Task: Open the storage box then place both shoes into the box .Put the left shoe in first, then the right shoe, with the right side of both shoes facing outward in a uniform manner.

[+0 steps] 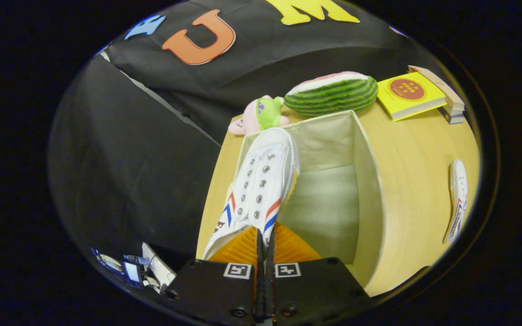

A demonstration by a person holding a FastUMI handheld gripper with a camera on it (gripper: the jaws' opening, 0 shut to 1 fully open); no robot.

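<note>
Gripper (pixel 264 240): fingers pressed almost together, pinching the rear edge of a shoe between them.
Held shoe (pixel 261 181): white lace-up sneaker with metal eyelets and red and blue chevron stripes on both sides; it stretches from the fingers toward 12 o'clock, toe far, over the left wall of the box.
Box (pixel 369 190): open, cream fabric, just ahead of the fingers at 12 to 1 o'clock; its floor is bare where it shows.
Second shoe (pixel 458 199): same white sneaker with red and blue stripes, lying on the table at 2 o'clock, well apart from the box.
Table (pixel 415 154): pale wood.
Watermelon toy (pixel 332 94): striped green plush slice beyond the box at 12 o'clock.
Plush figure (pixel 261 115): pink and green, beside the box's far left corner.
Books (pixel 417 94): a small stack at 1 o'clock; the top cover is yellow with a red round emblem, its writing too small to read.
Markers: two square black-and-white tags on the gripper body, no readable text.
</note>
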